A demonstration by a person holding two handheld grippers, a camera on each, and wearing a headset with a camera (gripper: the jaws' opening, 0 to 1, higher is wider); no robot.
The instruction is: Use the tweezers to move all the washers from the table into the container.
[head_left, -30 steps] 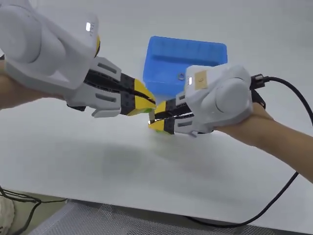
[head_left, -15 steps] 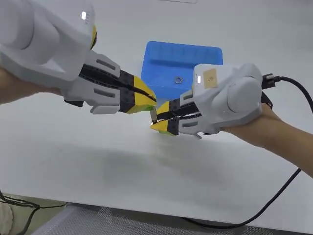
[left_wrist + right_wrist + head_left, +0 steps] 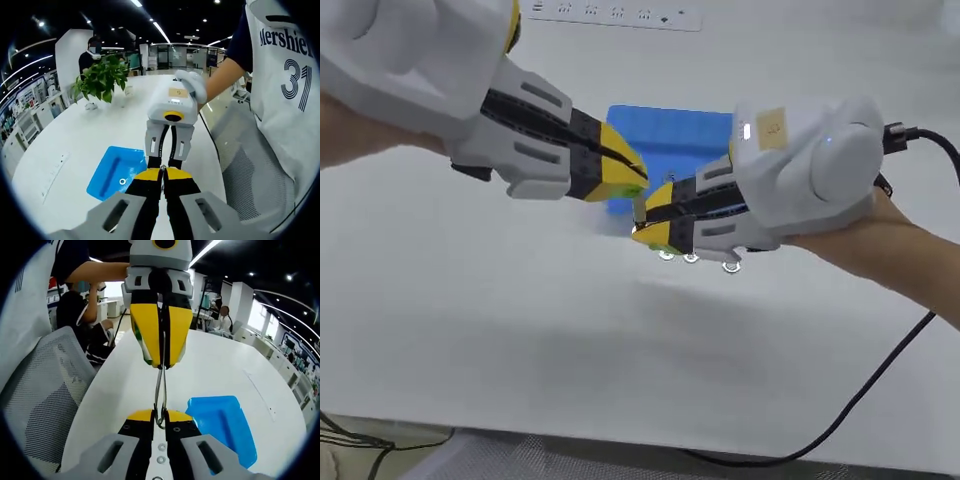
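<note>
White workbench (image 3: 520,330), open-plan office (image 3: 165,52) behind: my left gripper (image 3: 625,178) and my right gripper (image 3: 653,226) meet nose to nose above the surface, with the tweezers (image 3: 161,382) spanning the short gap between them. Both pairs of jaws are closed, each pinching 1 end of the thin steel tool. Blue container (image 3: 670,130) sits at 12 o'clock from that meeting point, and 1 washer (image 3: 123,181) already lies on its floor. 3 washers (image 3: 691,258) lie in a row on the bare workbench at 5 o'clock from my right jaw tips, near them in the head view and clear of the container. By my reading this is a handover or regrip of the tool, with no washer between its prongs. Main risk: 1 gripper lets go before the other has a square hold, so the tweezers swivel in the pads or drop. A fall would land close to the 3 loose washers and could knock them across the smooth surface. A pinch set too far along the prongs could also leave them shut and unable to take a washer
</note>
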